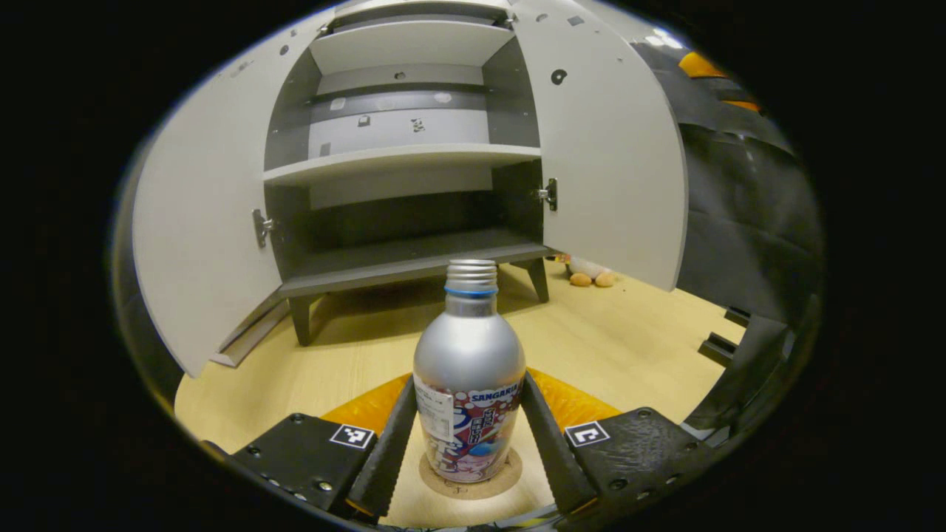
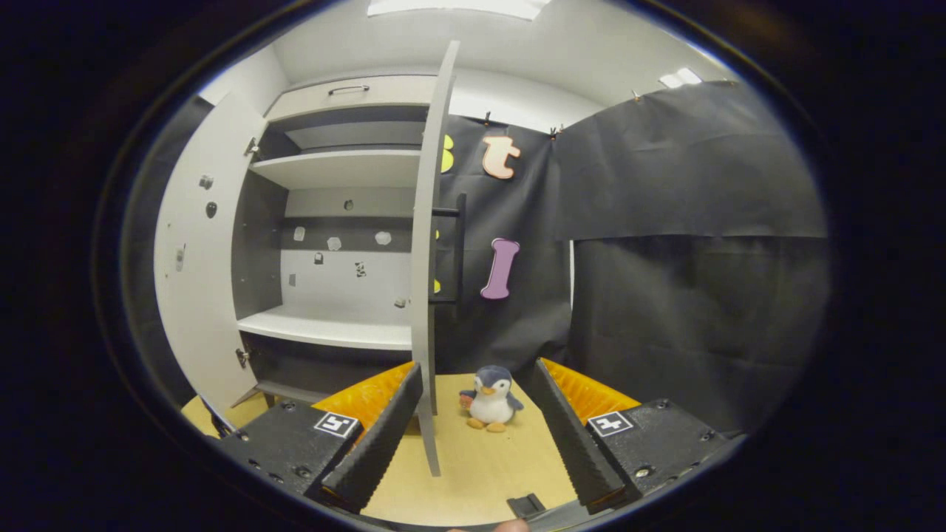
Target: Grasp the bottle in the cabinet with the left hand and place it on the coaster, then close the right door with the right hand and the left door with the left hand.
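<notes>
The scene is a pale wood floor [image 1: 628, 347] in front of a grey cabinet [image 1: 403, 155], w/ black cloth as wall behind.

The left gripper [image 1: 469, 436] has its fingers on both sides of the bottle [image 1: 469, 369], at the label part. They seem to touch it or nearly, but I cannot tell if they press. The bottle stands upright on the round coaster [image 1: 510, 476], so the placing looks done or almost.

The bottle is metal w/ a screw cap, so it is stiff, smooth and prob. slippery; light if empty, I cannot see how full. Best hold is low on the straight body, not on the sloped shoulder or neck. It is tall and narrow, so opening must be gentle or it tips.

The right gripper [image 2: 473, 443] is spread wide, holding nothing. The edge of the right door [image 2: 427, 295] stands near its left finger, and a penguin toy [image 2: 490, 399] is farther on the floor.

Cabinet shelves look empty; both doors, also the left door [image 1: 199, 251], are open.
</notes>
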Available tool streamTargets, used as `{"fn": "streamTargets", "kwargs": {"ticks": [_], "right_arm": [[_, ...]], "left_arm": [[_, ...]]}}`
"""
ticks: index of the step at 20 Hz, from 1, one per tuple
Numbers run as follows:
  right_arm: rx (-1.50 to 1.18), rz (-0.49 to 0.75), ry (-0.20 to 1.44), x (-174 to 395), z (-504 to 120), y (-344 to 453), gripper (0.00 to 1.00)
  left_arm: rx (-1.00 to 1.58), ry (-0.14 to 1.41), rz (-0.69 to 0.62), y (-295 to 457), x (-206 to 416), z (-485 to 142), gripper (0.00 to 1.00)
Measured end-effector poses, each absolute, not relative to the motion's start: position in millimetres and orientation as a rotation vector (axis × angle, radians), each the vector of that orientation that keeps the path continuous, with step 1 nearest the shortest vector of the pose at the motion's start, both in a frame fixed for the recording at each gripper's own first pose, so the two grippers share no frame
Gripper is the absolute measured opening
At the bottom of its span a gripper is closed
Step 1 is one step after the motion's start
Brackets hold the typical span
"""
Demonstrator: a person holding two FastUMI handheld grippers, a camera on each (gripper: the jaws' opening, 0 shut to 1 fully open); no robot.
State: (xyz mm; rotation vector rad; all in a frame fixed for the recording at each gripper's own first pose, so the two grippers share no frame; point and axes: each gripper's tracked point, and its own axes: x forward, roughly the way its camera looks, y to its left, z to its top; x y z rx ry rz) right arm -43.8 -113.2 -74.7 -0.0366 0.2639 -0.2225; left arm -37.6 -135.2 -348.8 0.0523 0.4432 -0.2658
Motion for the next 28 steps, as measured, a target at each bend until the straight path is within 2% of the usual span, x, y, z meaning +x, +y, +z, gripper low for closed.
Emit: {"fn": "streamTargets", "kwargs": {"ticks": [1,3,4,14,15,17,18,19,26,27,28], "right_arm": [[-0.027,-0.217,0.263,-42.2,-73.4,-110.4,0.98],[-0.022,-0.212,0.260,-38.3,-71.5,-109.1,0.98],[-0.022,-0.212,0.260,-36.7,-71.6,-109.7,0.98],[-0.082,-0.271,0.174,-19.2,-45.2,-154.1,0.98],[-0.084,-0.281,0.163,-17.3,-41.4,-161.3,0.99],[-0.083,-0.296,0.144,-13.0,-34.5,-174.3,0.98],[-0.079,-0.300,0.137,-9.7,-31.5,-179.1,0.98],[-0.075,-0.308,0.129,-6.3,-28.4,-185.3,0.98],[-0.049,-0.314,0.120,33.0,-24.6,-208.3,0.98],[-0.039,-0.301,0.119,40.1,-24.4,-206.5,0.98],[-0.028,-0.289,0.126,47.4,-26.6,-205.7,0.98]], "left_arm": [[0.045,0.422,-0.265,-137.1,-31.6,-346.1,0.83],[0.046,0.428,-0.266,-135.8,-34.0,-347.7,0.83],[0.042,0.431,-0.263,-136.3,-33.8,-348.9,0.79],[0.059,0.500,-0.250,-124.6,-53.7,-354.3,0.81],[0.067,0.511,-0.246,-120.8,-53.9,-355.0,0.86],[0.081,0.519,-0.223,-112.4,-55.0,-352.6,0.82],[0.085,0.522,-0.215,-109.8,-54.9,-350.5,0.87],[0.085,0.528,-0.213,-108.3,-56.6,-348.9,0.84],[0.106,0.508,-0.231,-114.5,-60.8,-317.1,0.83],[0.109,0.534,-0.233,-114.9,-66.2,-318.3,0.84],[0.106,0.533,-0.240,-116.7,-69.1,-312.9,0.90]]}}
